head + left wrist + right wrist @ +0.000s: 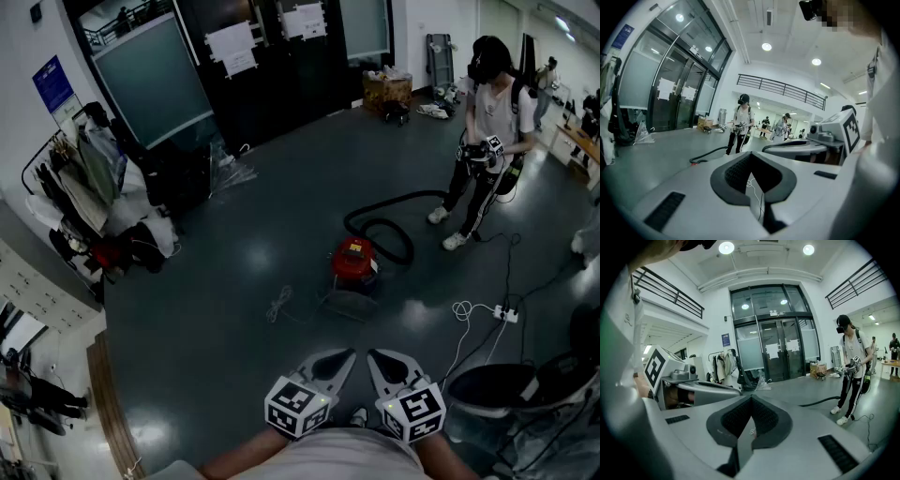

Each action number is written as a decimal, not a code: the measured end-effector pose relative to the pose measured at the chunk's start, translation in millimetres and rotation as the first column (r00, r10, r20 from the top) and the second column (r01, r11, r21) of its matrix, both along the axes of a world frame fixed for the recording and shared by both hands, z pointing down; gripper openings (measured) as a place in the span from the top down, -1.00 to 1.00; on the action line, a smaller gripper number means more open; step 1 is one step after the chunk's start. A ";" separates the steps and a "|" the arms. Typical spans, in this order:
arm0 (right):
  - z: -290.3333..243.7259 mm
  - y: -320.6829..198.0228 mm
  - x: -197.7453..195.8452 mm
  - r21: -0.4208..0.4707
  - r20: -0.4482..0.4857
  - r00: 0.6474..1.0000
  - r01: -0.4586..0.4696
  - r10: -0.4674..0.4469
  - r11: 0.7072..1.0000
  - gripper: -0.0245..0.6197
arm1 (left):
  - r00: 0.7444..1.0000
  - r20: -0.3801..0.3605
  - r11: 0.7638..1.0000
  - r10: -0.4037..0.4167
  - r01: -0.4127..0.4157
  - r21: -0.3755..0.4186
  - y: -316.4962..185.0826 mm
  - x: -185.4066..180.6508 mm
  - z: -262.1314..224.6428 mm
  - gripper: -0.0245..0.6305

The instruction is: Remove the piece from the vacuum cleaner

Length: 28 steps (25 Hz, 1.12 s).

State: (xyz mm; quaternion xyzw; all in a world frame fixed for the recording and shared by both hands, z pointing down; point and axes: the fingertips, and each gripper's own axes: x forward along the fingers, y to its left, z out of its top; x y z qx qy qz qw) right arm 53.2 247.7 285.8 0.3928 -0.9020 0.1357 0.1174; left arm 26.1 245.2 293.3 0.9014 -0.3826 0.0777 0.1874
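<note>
Both grippers are held low and close to the wearer in the head view, side by side. The left gripper (339,360) and the right gripper (379,360) are each clenched on nothing. The red vacuum cleaner (354,260) is set on the dark floor (234,281), well ahead of both grippers and untouched. Its black hose (386,225) is looped beside it and is run toward a standing person (489,131). A white power strip (506,313) is seen to the right.

In the left gripper view, the jaws are pressed together with nothing between them, and the hose is seen far off by the person's feet.

In the right gripper view, the jaws are likewise shut and empty, with glass doors (773,352) beyond.
</note>
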 end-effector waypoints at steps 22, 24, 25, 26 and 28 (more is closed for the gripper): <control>0.3 -1.7 22.3 0.003 0.049 0.996 0.071 -0.071 0.997 0.87 | 0.999 0.013 0.999 -0.034 0.034 0.000 -2.1 24.9 1.8 0.91; 0.1 -6.2 22.2 0.005 0.051 0.996 0.072 -0.072 0.997 0.87 | 0.999 0.015 0.999 -0.042 0.042 -0.001 -5.8 22.8 2.5 0.91; 0.6 -8.7 21.6 0.007 0.054 0.996 0.072 -0.073 0.997 0.87 | 0.999 0.016 0.999 -0.045 0.045 -0.003 -7.9 21.3 4.4 0.91; 1.5 -11.5 20.8 0.010 0.057 0.996 0.073 -0.073 0.997 0.87 | 0.999 0.016 0.999 -0.048 0.048 -0.005 -10.6 19.9 7.0 0.91; 4.0 -19.1 19.6 0.013 0.059 0.996 0.072 -0.073 0.997 0.87 | 0.999 0.016 0.999 -0.049 0.050 -0.009 -17.7 18.3 11.7 0.91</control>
